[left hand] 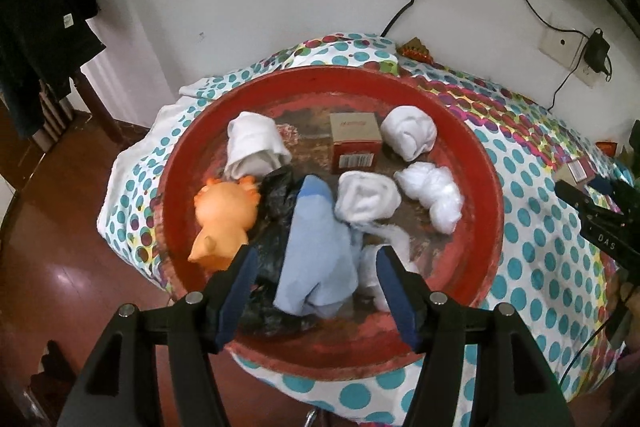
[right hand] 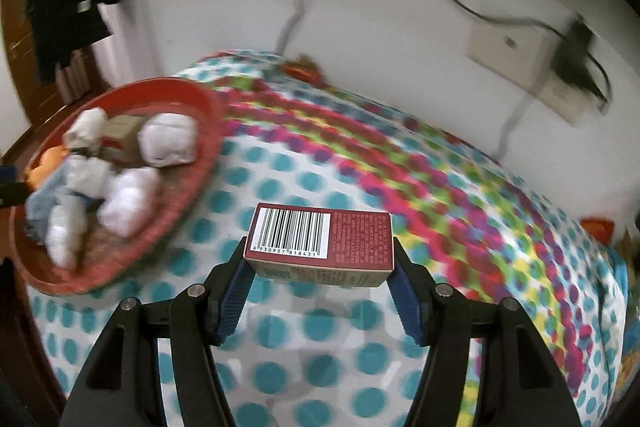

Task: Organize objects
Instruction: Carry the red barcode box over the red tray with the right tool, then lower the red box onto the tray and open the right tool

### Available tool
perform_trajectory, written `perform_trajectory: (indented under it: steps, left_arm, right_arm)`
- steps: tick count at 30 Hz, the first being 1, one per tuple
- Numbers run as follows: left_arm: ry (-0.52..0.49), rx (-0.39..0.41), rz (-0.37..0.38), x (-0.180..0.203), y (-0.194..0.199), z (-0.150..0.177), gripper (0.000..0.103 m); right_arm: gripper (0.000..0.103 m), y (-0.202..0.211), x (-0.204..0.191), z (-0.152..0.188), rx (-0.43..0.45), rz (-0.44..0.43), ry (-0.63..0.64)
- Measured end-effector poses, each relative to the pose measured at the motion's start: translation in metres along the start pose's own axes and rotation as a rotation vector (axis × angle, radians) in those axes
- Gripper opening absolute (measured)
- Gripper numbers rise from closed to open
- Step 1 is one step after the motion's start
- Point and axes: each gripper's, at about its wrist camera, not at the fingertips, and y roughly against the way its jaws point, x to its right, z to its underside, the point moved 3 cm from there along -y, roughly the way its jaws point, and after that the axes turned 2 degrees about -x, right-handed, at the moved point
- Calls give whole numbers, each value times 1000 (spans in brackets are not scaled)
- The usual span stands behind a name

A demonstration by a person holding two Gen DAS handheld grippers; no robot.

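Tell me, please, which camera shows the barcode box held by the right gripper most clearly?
The right wrist view. There the box fills the centre, sharp, clamped in the right gripper, its barcode readable. The left wrist view shows only a small part of it at the far right edge, beside that gripper.

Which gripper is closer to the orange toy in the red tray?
Left. The left gripper hangs open over the red tray, one finger right beside the orange toy. The right gripper is off to the side over the dotted cloth, holding a small box.
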Motion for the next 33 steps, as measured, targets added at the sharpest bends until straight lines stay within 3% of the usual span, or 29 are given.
perform_trajectory:
  steps: [14,21,32,33]
  left_arm:
    - [61,-13,-61,-41,6,10,63]
    - [101,-17,-5,-58,10,12,63]
    - [138,-17,-24,-75,14,9,63]
    - [140,-14,-17,-75,14,9,63]
  right_arm:
    - [61,36,-75,-7,31,-128,149]
    - [61,56,-110,1,11,-182,174]
    - [61,47,-177,-13,-45,-246,168]
    - [61,36,-203,-20,-50,-245,170]
